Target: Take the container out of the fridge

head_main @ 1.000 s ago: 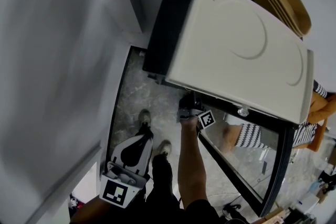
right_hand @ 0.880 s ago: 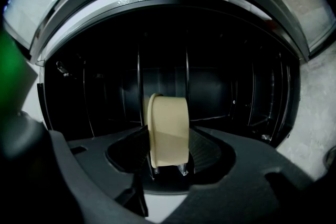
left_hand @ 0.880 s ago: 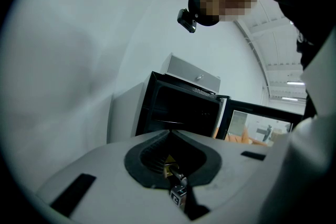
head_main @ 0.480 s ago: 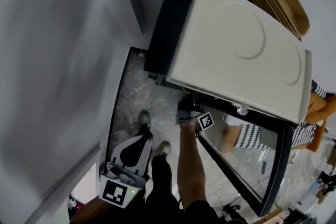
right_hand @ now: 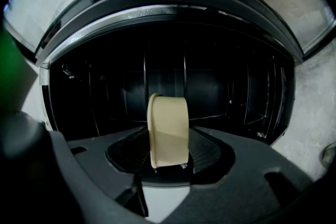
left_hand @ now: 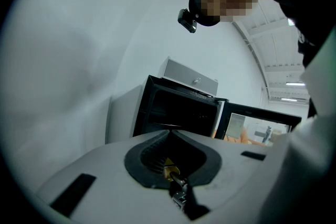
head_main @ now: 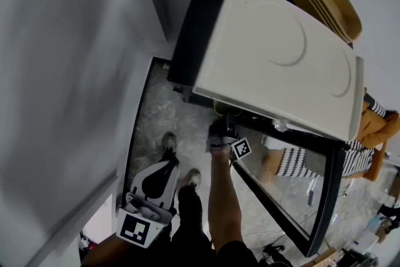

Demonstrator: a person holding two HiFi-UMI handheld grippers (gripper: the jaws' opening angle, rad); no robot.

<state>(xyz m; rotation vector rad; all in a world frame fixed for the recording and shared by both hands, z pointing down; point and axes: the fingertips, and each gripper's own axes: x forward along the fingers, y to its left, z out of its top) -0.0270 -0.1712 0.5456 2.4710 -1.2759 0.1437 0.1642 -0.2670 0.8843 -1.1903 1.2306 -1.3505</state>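
A beige container (right_hand: 168,131) sat clamped between the jaws of the right gripper (head_main: 219,129), in front of the dark interior of the open black fridge (right_hand: 94,86). The fridge's glass door (head_main: 287,191) stood open beside the person's arm. The left gripper (left_hand: 169,136) was held low by the person's legs, its jaws together and empty.
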